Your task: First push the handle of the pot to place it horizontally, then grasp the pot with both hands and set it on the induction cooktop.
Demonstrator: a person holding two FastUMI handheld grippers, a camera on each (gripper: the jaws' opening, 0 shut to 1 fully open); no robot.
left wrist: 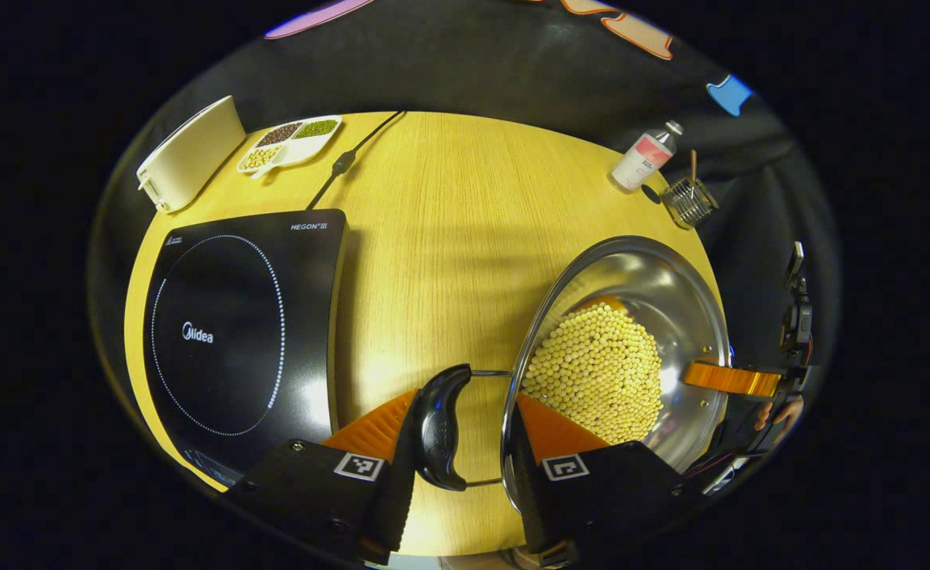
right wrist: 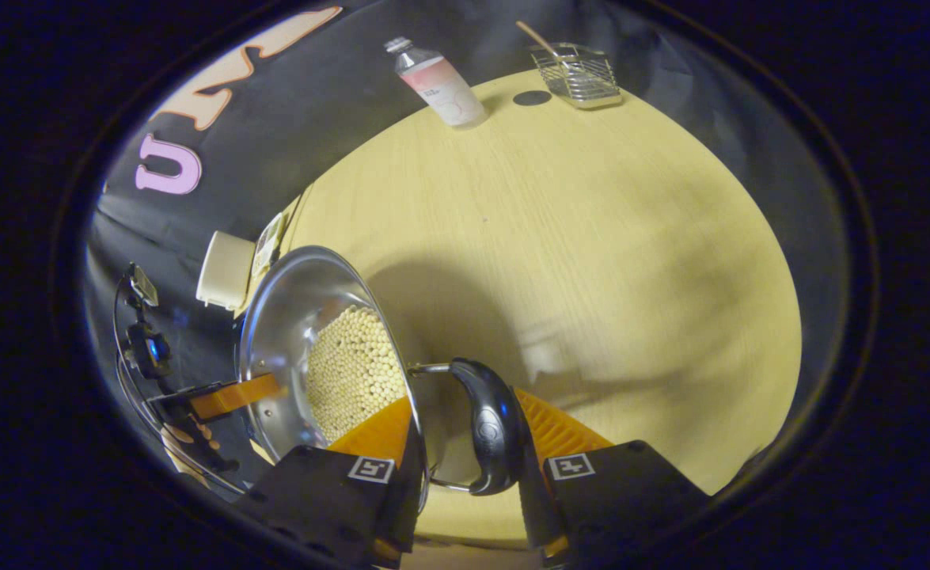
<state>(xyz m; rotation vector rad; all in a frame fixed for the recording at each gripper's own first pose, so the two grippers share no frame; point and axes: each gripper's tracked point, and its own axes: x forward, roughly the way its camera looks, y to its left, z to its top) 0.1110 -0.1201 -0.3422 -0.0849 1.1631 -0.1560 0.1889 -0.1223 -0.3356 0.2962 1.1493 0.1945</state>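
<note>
A steel pot (left wrist: 670, 301) holding pale round beans hangs tilted over the right part of the wooden table (left wrist: 449, 237). My left gripper (left wrist: 465, 396) is shut on the pot's left side. One finger lies against the black side handle (left wrist: 441, 427) and the other is inside the wall. My right gripper (right wrist: 465, 396) grips the opposite side the same way around the other black handle (right wrist: 492, 427), with the pot's bowl (right wrist: 290, 332) to its left. The black induction cooktop (left wrist: 243, 332) lies flat at the table's left.
A white box (left wrist: 191, 154) and a divided dish of beans (left wrist: 290, 142) stand behind the cooktop, by its cord (left wrist: 346, 162). At the far right corner are a bottle (left wrist: 645, 158) and a wire basket (left wrist: 688, 202). The bottle (right wrist: 441, 79) and basket (right wrist: 579, 75) stand far across bare tabletop.
</note>
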